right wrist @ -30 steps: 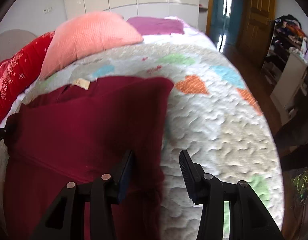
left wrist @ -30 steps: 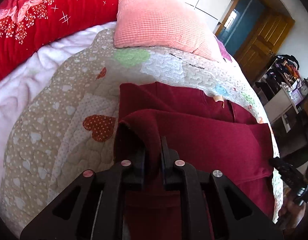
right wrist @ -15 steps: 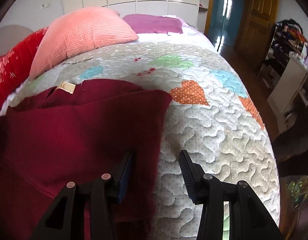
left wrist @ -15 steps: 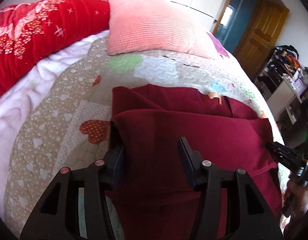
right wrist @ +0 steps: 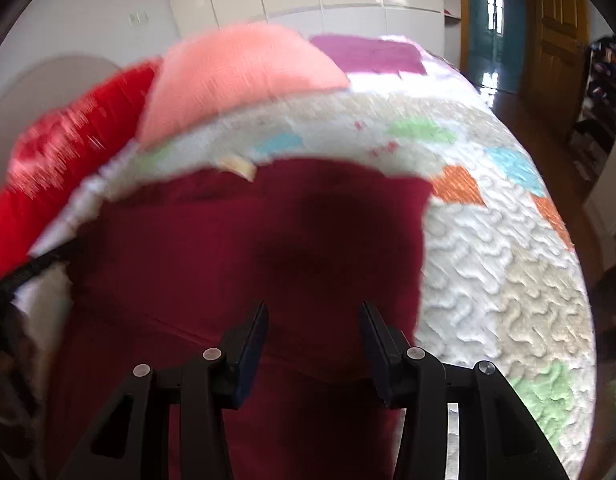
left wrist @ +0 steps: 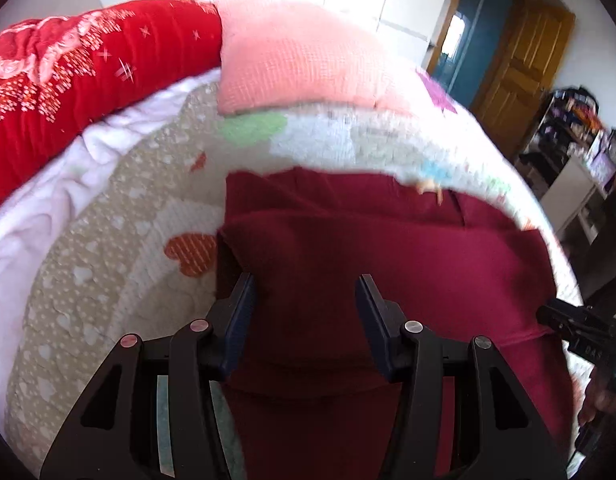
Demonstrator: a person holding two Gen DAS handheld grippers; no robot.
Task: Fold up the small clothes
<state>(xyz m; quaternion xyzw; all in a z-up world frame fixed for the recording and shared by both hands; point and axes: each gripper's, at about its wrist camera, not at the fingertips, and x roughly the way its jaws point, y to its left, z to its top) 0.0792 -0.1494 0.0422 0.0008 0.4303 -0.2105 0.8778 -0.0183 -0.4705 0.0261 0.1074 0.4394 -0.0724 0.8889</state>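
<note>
A dark red garment (left wrist: 387, 264) lies on the quilted bed, its near part folded over onto the far part, with a small tan label (left wrist: 427, 188) at the far edge. It also shows in the right wrist view (right wrist: 268, 248). My left gripper (left wrist: 306, 292) is open and empty above the garment's left part. My right gripper (right wrist: 313, 320) is open and empty above the garment's right part. The right gripper's tip shows at the right edge of the left wrist view (left wrist: 567, 320). Both views are motion blurred.
A patchwork quilt (right wrist: 499, 272) covers the bed. A pink pillow (left wrist: 300, 64) and a red floral blanket (left wrist: 68, 80) lie at the head. A purple cloth (right wrist: 367, 54) lies behind the pillow. Wooden doors (left wrist: 519, 64) and cluttered shelves (left wrist: 575, 132) stand to the right.
My left gripper let go of the garment's folded edge and opened wide. Both grippers pulled back and lifted; the right one shifted left over the garment.
</note>
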